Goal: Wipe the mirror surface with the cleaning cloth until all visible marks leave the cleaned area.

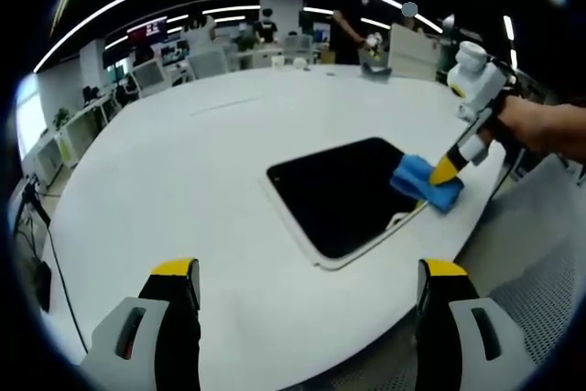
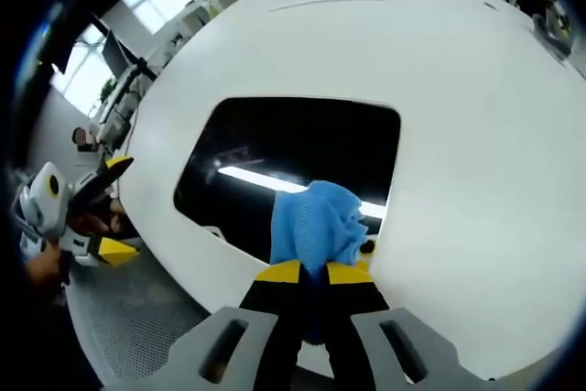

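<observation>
We hold the cloth (image 2: 316,222) pinched in our right gripper (image 2: 313,272), its jaws closed on the blue fabric, pressed on the mirror (image 2: 275,153) near its edge at six o'clock in the right gripper view. In the left gripper view the mirror (image 1: 343,194) lies flat on the white bench (image 1: 183,162) and the cloth (image 1: 426,180) sits on its three o'clock corner, close to the bench edge. Our left gripper (image 1: 307,304) hangs open and empty, off the mirror. We cannot make out marks on the dark glass, so we judge most of it still to wipe. Open bench lies toward twelve and nine o'clock; the three o'clock side is tight.
</observation>
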Available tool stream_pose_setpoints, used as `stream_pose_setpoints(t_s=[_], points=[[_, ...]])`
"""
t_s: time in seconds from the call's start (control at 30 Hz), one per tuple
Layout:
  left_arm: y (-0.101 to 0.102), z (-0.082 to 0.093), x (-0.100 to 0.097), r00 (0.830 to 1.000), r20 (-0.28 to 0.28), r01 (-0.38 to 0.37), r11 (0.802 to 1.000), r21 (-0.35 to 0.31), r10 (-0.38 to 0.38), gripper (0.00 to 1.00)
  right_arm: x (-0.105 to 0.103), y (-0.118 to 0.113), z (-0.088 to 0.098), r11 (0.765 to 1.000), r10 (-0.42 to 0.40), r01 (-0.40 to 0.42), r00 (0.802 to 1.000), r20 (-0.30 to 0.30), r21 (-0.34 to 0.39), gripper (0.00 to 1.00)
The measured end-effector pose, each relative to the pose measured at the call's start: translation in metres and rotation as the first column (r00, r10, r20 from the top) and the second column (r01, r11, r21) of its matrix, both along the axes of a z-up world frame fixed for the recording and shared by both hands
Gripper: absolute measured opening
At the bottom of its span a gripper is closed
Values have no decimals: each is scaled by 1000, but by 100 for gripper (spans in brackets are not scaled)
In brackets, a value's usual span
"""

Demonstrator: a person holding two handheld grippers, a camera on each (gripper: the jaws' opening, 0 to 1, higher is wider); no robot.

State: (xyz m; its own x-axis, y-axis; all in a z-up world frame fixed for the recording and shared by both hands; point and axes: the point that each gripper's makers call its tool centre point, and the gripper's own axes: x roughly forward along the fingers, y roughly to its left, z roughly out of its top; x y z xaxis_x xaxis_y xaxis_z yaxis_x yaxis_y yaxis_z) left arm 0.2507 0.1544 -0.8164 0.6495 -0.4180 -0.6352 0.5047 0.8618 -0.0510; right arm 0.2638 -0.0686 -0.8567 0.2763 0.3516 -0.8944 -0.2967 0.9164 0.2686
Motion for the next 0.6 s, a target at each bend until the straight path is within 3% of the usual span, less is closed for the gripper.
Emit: stream_pose_setpoints(t_s=[0.6], points=[[1,-1,0,1000,-3,-4,1000,0,4,99,-1,-10,0,1000,-10,10,1000,-8,-4,2]])
